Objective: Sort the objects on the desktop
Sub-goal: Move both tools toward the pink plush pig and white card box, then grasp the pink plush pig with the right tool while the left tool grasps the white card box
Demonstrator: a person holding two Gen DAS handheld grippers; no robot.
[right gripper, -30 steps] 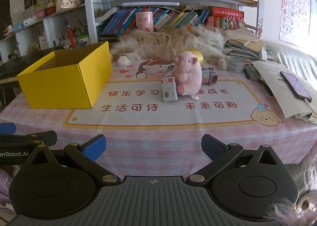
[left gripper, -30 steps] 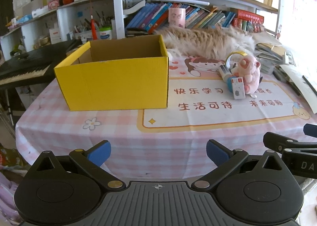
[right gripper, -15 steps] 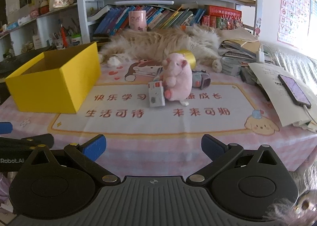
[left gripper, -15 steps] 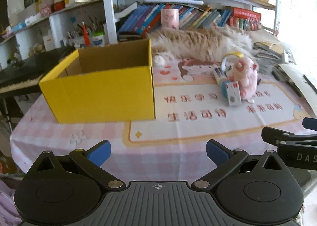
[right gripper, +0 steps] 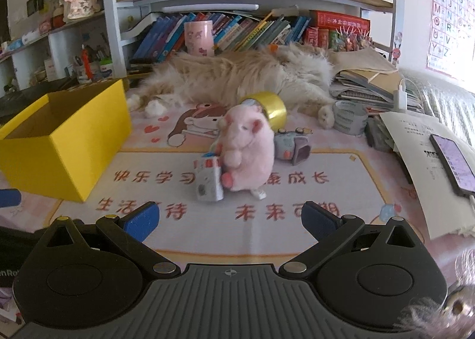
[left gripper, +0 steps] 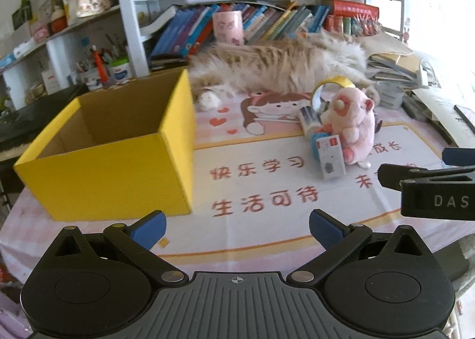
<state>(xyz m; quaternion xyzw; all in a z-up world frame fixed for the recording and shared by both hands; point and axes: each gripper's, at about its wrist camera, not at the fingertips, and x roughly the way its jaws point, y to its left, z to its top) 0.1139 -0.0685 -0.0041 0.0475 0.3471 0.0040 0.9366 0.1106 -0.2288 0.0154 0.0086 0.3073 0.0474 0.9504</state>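
With both tongs wide and empty, the left gripper (left gripper: 236,226) faces the yellow cardboard box (left gripper: 112,161), whose visible inside holds nothing, while the right gripper (right gripper: 230,218) should, I judge, approach squarely the pink plush toy (right gripper: 245,149) and small white carton (right gripper: 209,183) clustered mid-mat.

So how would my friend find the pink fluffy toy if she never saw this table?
Look at the pink checked tablecloth with the big yellow box on its left side. Right of the box, in the middle of the printed mat, is a small pile of things. The pink plush hamster sits upright there, the only soft, furry pink thing in that pile.
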